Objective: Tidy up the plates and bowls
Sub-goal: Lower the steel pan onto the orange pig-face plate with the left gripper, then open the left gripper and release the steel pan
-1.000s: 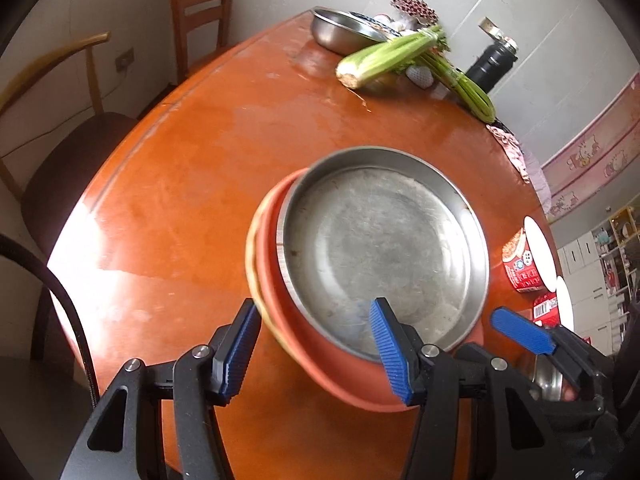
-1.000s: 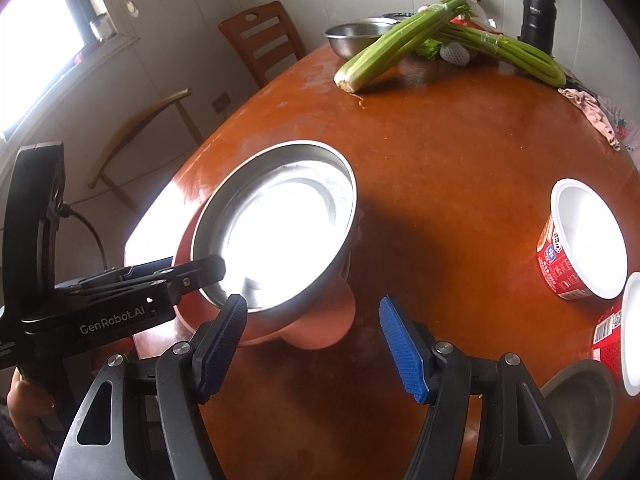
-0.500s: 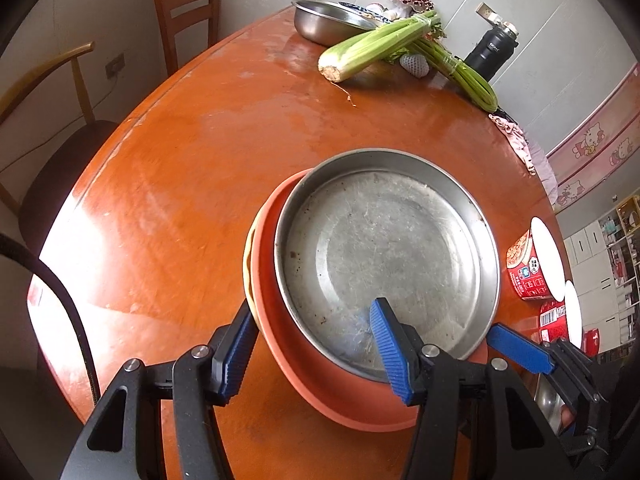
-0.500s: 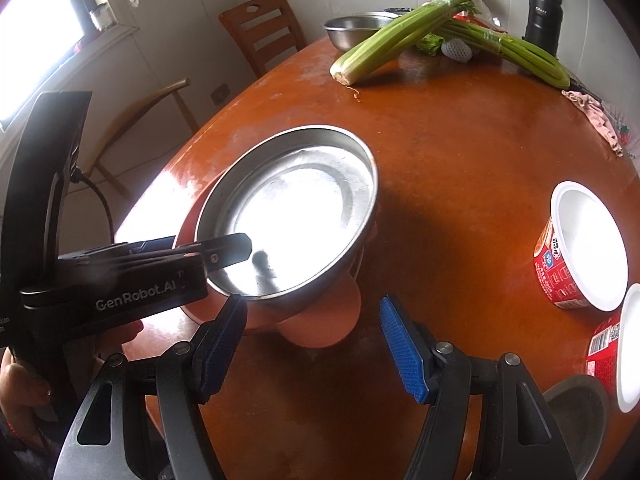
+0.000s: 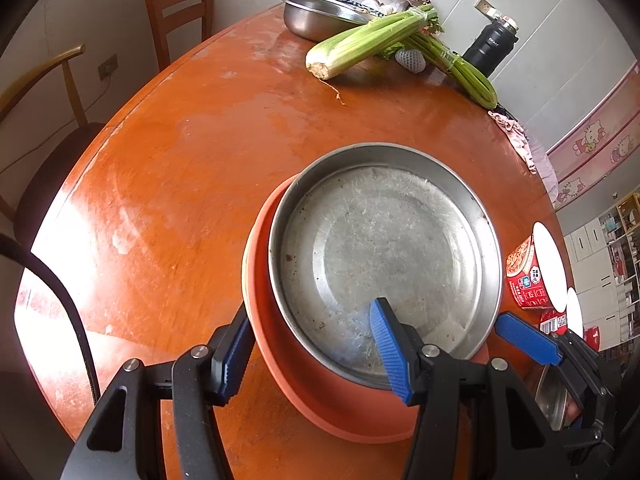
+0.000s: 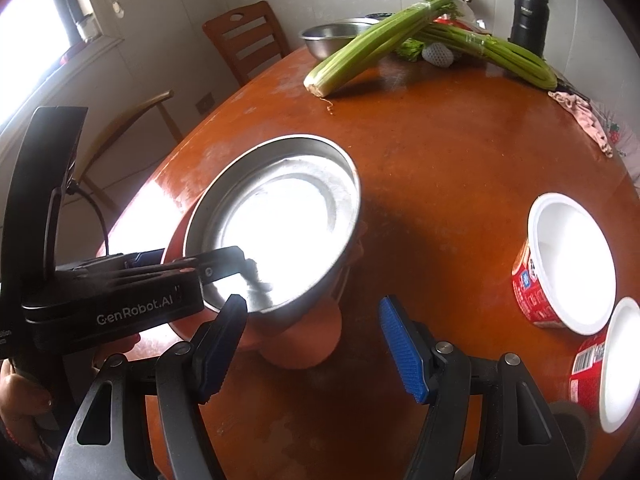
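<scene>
- The round wooden table [image 5: 192,184] carries everything and spreads ahead of both pairs of jaws.
- The steel plate [image 5: 384,252] sits nested in an orange bowl [image 5: 304,376], and the pair lies directly ahead of the left gripper [image 5: 312,352]. Being round, the plate has no long axis; its open face points up, and it looks tilted, though that is hard to judge.
- The left gripper's jaws are clamped across the near rims of the stack, one pad outside the orange bowl, the other inside the steel plate.
- I judge the steel stiff, light and slick, and the bowl probably plastic, so the plate may slide in it; the rim is the only place to take hold.
- The right gripper [image 6: 316,348] has its jaws apart on nothing, with the stack ahead and left of them.
- Red noodle cups [image 6: 560,264] stand ahead and right of the right jaws.
</scene>
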